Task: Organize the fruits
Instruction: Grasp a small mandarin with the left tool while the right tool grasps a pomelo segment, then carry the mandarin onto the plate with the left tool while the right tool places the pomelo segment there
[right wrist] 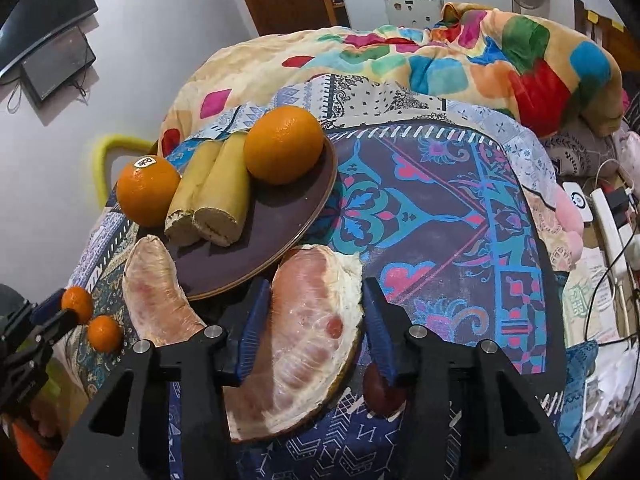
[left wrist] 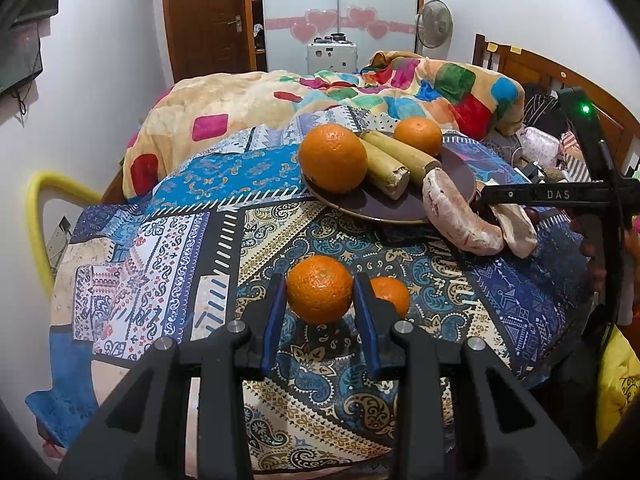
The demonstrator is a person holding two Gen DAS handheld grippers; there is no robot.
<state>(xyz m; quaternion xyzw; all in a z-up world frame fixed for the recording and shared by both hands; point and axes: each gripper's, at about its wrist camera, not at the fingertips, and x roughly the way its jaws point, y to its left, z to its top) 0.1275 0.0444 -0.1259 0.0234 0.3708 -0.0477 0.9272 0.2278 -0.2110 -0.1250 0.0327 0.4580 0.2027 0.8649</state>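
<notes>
My left gripper (left wrist: pixel 320 280) is shut on a small orange (left wrist: pixel 320 290) just above the patterned bedspread; a second small orange (left wrist: pixel 390 294) lies right behind it. A dark round plate (left wrist: pixel 360 210) holds two large oranges (left wrist: pixel 333 158) (left wrist: pixel 418 136) and two yellow-green cane pieces (left wrist: pixel 384 164). In the right wrist view my right gripper (right wrist: pixel 316 284) is shut on a pink pomelo segment (right wrist: pixel 312 320) at the plate's (right wrist: pixel 260 248) near rim, both blue pads against its sides. Another pomelo segment (right wrist: pixel 156 292) lies to its left, leaning on the rim.
A colourful folded blanket (right wrist: pixel 460 60) is heaped behind the plate. A power strip and cables (right wrist: pixel 612 224) lie at the right edge of the bed. A dark reddish round thing (right wrist: pixel 382 394) sits under my right finger. A yellow chair back (left wrist: pixel 38 216) stands at the left.
</notes>
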